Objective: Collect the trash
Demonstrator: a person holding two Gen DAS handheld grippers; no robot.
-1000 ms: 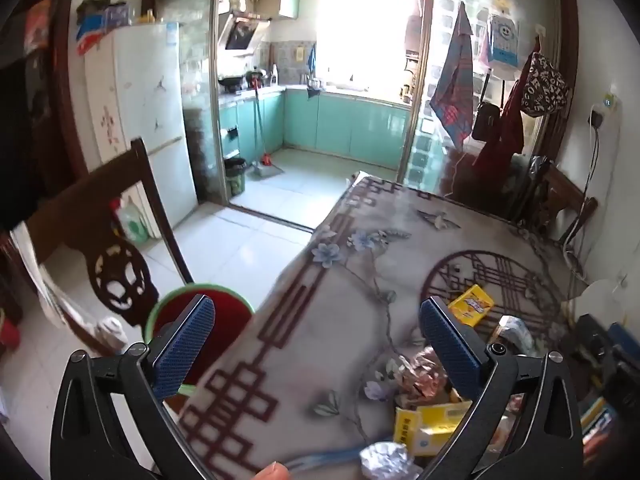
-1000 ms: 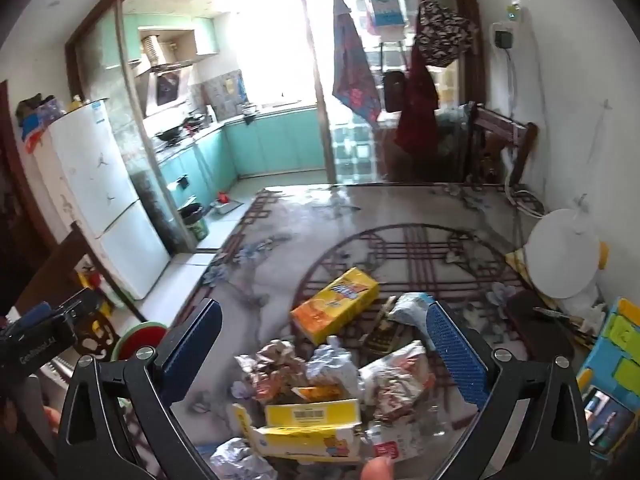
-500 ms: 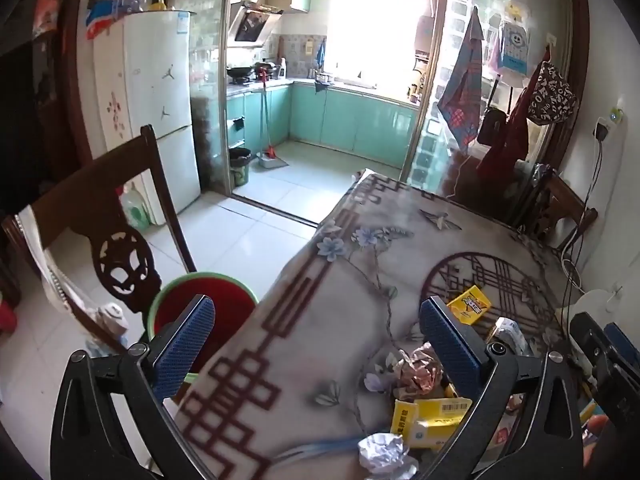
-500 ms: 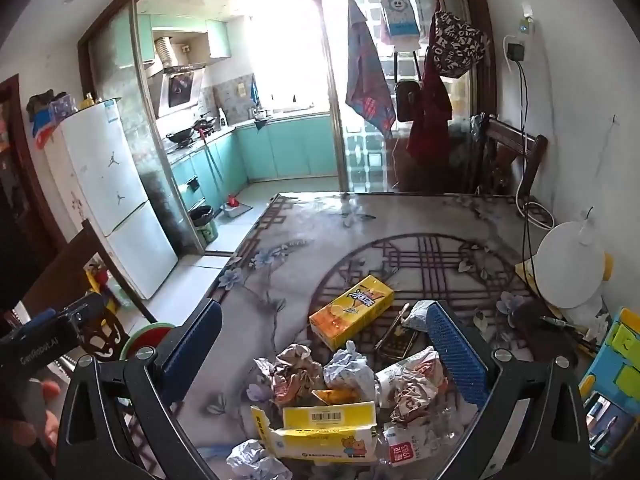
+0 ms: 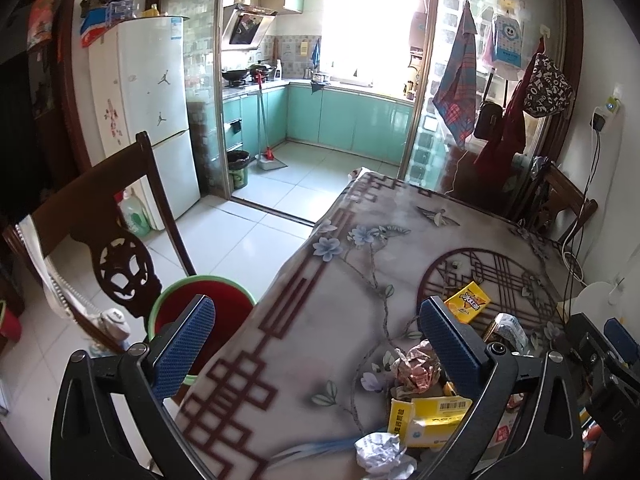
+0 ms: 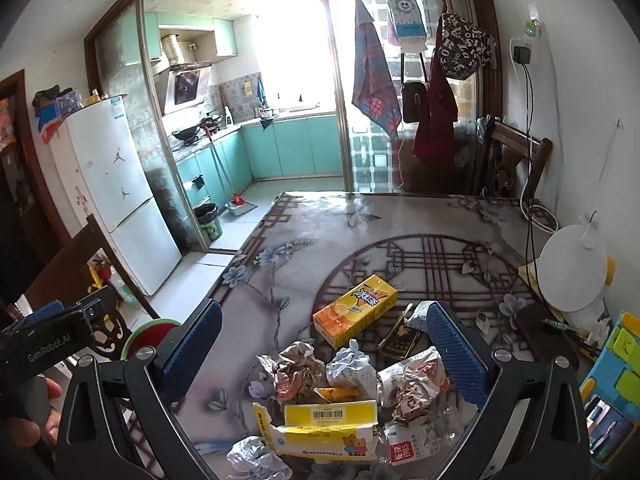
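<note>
A pile of trash lies on the patterned table (image 6: 400, 216): an opened yellow and white box (image 6: 324, 432), crumpled paper balls (image 6: 296, 372), printed wrappers (image 6: 416, 384), a white paper wad (image 5: 380, 450) and an orange juice carton (image 6: 354, 310). A red bin with a green rim (image 5: 200, 300) stands on the floor left of the table. My right gripper (image 6: 324, 344) is open and empty above the pile. My left gripper (image 5: 316, 340) is open and empty over the table's left edge, between bin and pile.
A dark wooden chair (image 5: 100, 240) stands beside the bin. A white round lamp (image 6: 572, 272), a cable and colourful items (image 6: 616, 364) sit at the table's right side. A white fridge (image 5: 148, 120) and a turquoise kitchen lie beyond.
Both grippers have drawn back and risen slightly, so more of the table, bin and trash pile shows. Both stay open and empty.
</note>
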